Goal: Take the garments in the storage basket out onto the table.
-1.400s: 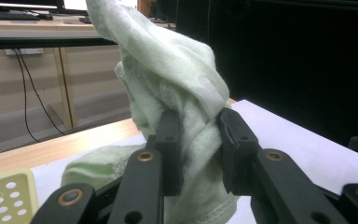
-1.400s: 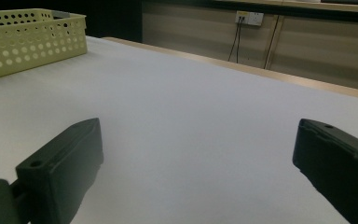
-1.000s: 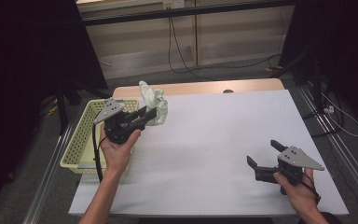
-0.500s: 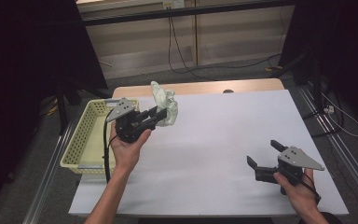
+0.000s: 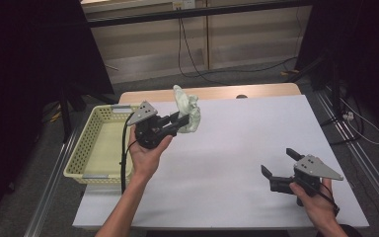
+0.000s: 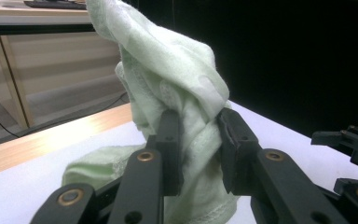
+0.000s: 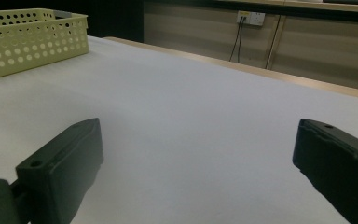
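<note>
- Two grippers are working at the white table (image 5: 237, 148), one in each of the person's hands
- Left gripper (image 5: 180, 122) is pinching a pale green cloth (image 5: 188, 112) between its jaws, the pads pressing into the fabric on both sides
- In the left gripper view the cloth (image 6: 177, 93) is bunching up above the jaws and trailing down to a lower fold that is lying on the table behind them
- From the high view the cloth is hanging over the table's far left part, just beside the basket's near right corner and outside the basket
- Yellow perforated basket (image 5: 86, 148) is sitting at the left edge of the table; its floor is showing bare in the high view, with nothing lying in it
- In the right gripper view one corner of the basket (image 7: 32, 37) is standing at the upper left, well away from the jaws
- Right gripper (image 5: 281, 170) is resting low over the near right part of the table, well apart from the cloth, its jaws spread wide with bare table between them
- Right hand (image 5: 316, 202) is gripping that tool from behind, near the table's front edge
</note>
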A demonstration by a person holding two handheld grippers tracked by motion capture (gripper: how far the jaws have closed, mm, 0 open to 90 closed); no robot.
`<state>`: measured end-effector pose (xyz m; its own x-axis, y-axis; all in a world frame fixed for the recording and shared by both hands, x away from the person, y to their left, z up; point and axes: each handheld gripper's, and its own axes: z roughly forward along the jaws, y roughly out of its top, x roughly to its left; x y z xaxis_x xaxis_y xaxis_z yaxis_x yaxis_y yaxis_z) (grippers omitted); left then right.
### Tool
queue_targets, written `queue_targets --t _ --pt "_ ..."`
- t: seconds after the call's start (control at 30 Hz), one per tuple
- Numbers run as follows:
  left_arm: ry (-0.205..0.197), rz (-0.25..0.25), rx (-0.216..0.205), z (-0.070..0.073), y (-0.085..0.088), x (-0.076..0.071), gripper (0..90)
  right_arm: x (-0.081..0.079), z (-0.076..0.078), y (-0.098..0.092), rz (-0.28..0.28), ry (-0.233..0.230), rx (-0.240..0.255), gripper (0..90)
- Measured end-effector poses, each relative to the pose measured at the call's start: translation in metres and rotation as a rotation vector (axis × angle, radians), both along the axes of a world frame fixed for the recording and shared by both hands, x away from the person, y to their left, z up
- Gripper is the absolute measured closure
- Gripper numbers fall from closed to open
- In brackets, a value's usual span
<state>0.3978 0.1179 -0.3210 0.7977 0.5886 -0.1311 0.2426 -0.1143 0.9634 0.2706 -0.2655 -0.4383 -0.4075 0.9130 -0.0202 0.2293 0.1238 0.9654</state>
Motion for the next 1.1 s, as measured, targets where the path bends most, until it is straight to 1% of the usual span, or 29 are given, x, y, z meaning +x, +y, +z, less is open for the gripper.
queue_targets --t 0.17,0.2,0.3,0.43,0.5,0.6,0.67,0.7,0.83,0.97,1.03,1.1 --pt "0.009 -0.009 0.003 -0.003 -0.007 0.003 71.9 0.0 0.0 0.0 0.001 0.002 0.002 1.4" --pt "0.015 -0.006 0.001 -0.004 -0.01 0.003 72.0 0.0 0.0 0.0 0.001 0.001 0.001 1.5" --pt "0.024 -0.013 0.011 -0.008 -0.014 0.005 71.9 0.0 0.0 0.0 0.001 0.0 0.0 1.5" --pt "0.037 -0.021 0.01 -0.013 -0.019 0.006 71.9 0.0 0.0 0.0 0.002 0.0 0.001 1.5" --pt "0.043 -0.025 0.016 -0.015 -0.022 0.006 71.9 0.0 0.0 0.0 0.002 0.002 0.002 1.5" --pt "0.046 -0.037 0.036 -0.02 -0.027 0.005 71.9 -0.001 0.0 0.0 0.003 0.002 0.001 1.5" --pt "0.057 -0.042 0.038 -0.024 -0.028 0.005 71.9 -0.001 0.0 0.0 0.003 0.002 0.001 1.5" --pt "0.065 -0.042 0.045 -0.026 -0.029 0.006 71.9 -0.001 0.0 0.0 0.003 0.003 0.0 1.5" --pt "0.064 -0.047 0.066 -0.031 -0.031 0.006 71.9 -0.001 0.0 0.0 0.002 0.002 -0.003 1.5" --pt "0.083 -0.047 0.059 -0.038 -0.031 0.01 71.9 -0.001 0.0 0.0 0.003 0.005 -0.004 1.5" --pt "0.088 -0.046 0.071 -0.041 -0.032 0.011 71.9 -0.001 0.0 0.0 0.005 0.004 -0.005 1.5" --pt "0.095 -0.047 0.072 -0.044 -0.035 0.012 71.9 -0.001 0.0 0.0 0.005 0.003 -0.005 1.5"
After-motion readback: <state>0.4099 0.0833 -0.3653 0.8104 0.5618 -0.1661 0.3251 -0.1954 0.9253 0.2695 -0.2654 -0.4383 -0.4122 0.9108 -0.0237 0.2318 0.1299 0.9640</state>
